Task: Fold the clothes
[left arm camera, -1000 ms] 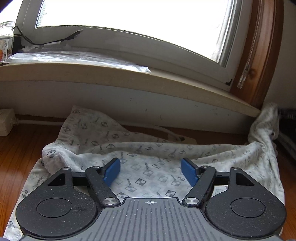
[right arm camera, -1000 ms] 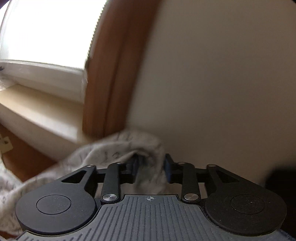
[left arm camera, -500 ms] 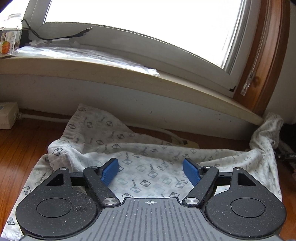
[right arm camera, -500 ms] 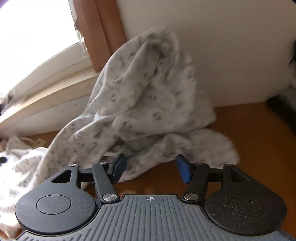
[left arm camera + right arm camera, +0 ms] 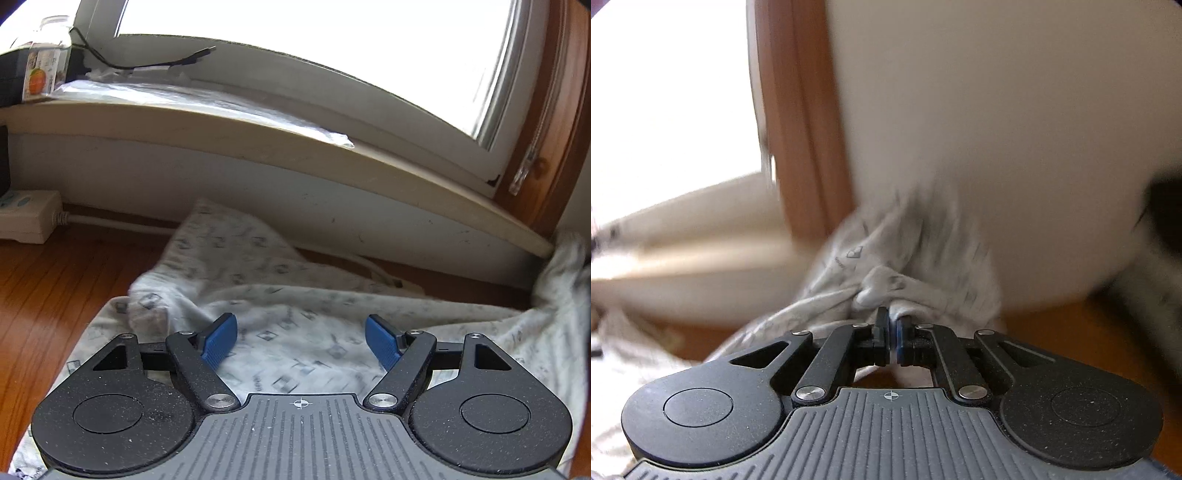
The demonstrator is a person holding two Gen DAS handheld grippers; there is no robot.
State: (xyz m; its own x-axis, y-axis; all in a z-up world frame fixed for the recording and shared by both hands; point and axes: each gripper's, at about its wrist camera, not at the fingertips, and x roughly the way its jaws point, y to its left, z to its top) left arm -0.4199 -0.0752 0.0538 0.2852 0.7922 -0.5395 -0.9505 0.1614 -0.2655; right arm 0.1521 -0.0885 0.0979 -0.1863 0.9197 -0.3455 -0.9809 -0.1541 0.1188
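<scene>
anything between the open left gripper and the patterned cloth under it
Nothing visible does. The left gripper hangs open right over the white patterned garment, with only bare fabric between its blue pads.

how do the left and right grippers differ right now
The left gripper has its blue pads spread wide; the right gripper is clamped shut. The left holds nothing, hovering over the patterned garment; the right pinches a bunched fold of it. Both share the same black two-finger build.
</scene>
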